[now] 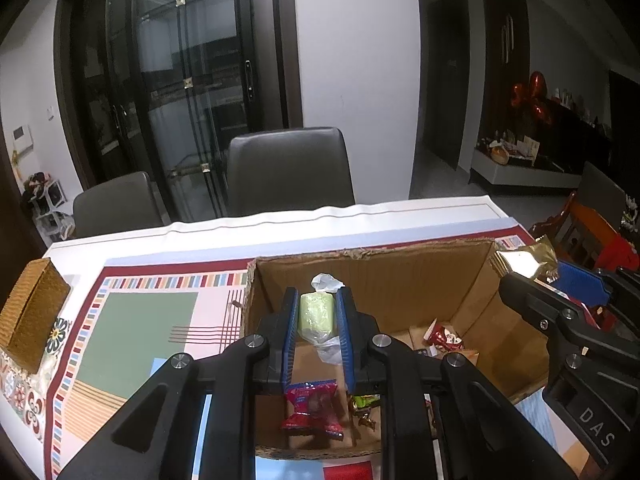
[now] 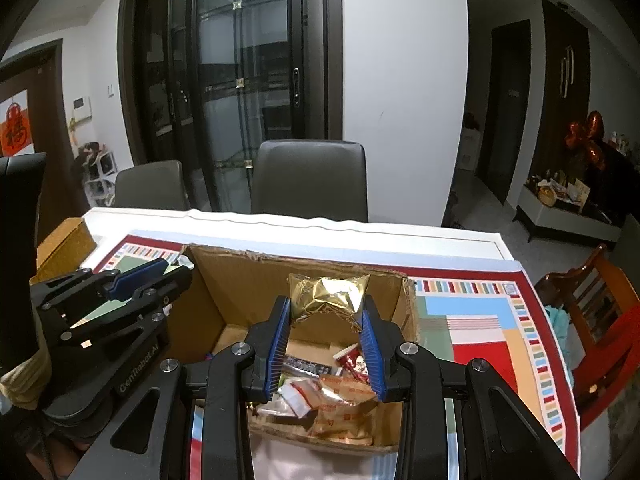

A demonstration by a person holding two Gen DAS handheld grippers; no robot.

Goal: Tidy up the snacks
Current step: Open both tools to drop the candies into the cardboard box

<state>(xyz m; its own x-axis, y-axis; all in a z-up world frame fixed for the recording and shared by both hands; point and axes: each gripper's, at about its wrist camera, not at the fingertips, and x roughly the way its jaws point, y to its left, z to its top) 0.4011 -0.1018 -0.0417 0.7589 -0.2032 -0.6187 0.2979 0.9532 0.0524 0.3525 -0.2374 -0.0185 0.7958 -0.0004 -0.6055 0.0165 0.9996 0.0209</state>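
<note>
An open cardboard box [image 1: 360,272] [image 2: 224,280] stands on the patterned mat and holds several wrapped snacks, among them a red packet [image 1: 312,408] and orange packets [image 2: 344,404]. My left gripper [image 1: 318,316] is shut on a pale green snack in clear wrap [image 1: 316,314], held above the box interior. My right gripper [image 2: 326,316] is shut on a gold foil packet [image 2: 326,296], also held over the box. The right gripper shows at the right of the left wrist view [image 1: 560,292] with the gold packet [image 1: 528,260]. The left gripper shows at the left of the right wrist view [image 2: 152,276].
A woven tan box [image 1: 32,312] [image 2: 64,240] sits at the table's left edge. Two grey chairs [image 1: 288,172] stand behind the table. A wooden chair [image 2: 592,312] stands at the right. The white table edge [image 2: 320,228] runs behind the mat.
</note>
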